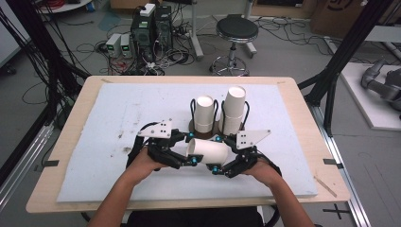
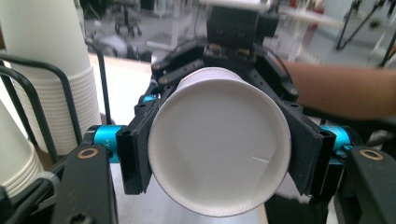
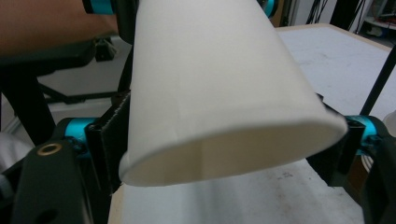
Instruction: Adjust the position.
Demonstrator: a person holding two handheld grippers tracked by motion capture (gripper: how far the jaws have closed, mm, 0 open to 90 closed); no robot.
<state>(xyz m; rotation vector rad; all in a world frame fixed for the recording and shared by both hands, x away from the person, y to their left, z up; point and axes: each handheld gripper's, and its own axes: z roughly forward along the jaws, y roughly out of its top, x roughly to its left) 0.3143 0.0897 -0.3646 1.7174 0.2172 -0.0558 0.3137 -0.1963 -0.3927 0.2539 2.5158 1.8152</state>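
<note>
Left gripper [image 1: 189, 148] clamped on the paper cup's [image 1: 210, 151] base end, right gripper [image 1: 226, 153] clamped across its rim end. Cup lies sideways above the foam mat [image 1: 108, 142], just in front of the cup stacks [image 1: 220, 113] in the wire rack [image 1: 193, 109]. Risk: double squeeze ovalises rim, cup buckles.

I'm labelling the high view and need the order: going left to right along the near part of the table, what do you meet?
Left hand → left gripper → paper cup lying on its side → right gripper → right hand.
</note>
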